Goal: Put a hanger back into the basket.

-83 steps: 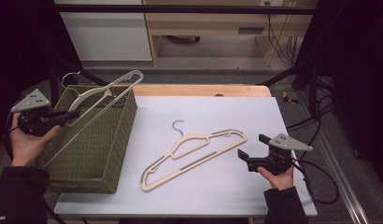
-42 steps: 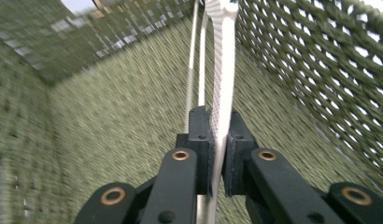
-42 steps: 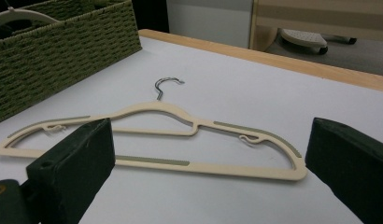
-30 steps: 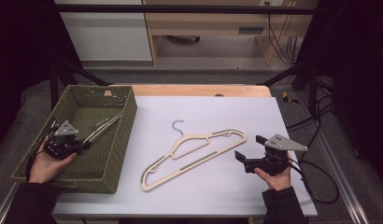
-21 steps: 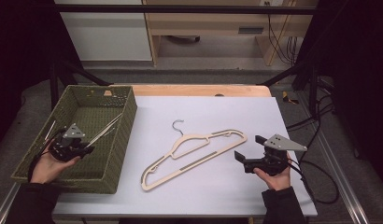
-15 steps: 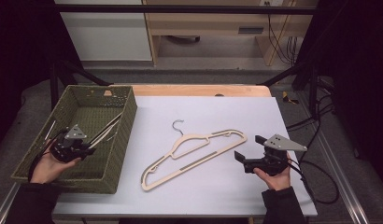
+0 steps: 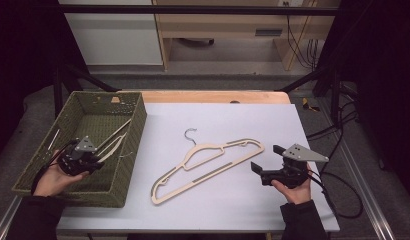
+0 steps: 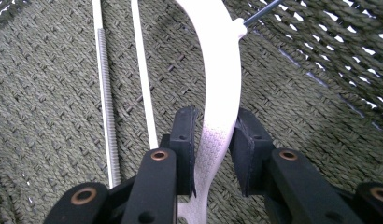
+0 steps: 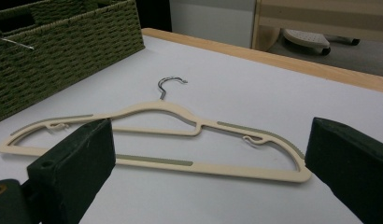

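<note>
In the high view, the left gripper (image 7: 95, 161) is sitting low inside the green woven basket (image 7: 40, 155) at the desk's left edge, its fingers having just been opening around a pale hanger (image 7: 114, 142) lying in the basket. A second beige hanger (image 7: 209, 162) is lying flat on the white desk (image 7: 233, 120), metal hook pointing away. The right gripper (image 7: 258, 167) is resting near that hanger's right end, fingers spread apart and facing it.

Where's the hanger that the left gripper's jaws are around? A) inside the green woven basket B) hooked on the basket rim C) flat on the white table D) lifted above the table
A: the left gripper straddles a white hanger lying on the floor of the green woven basket.
</note>
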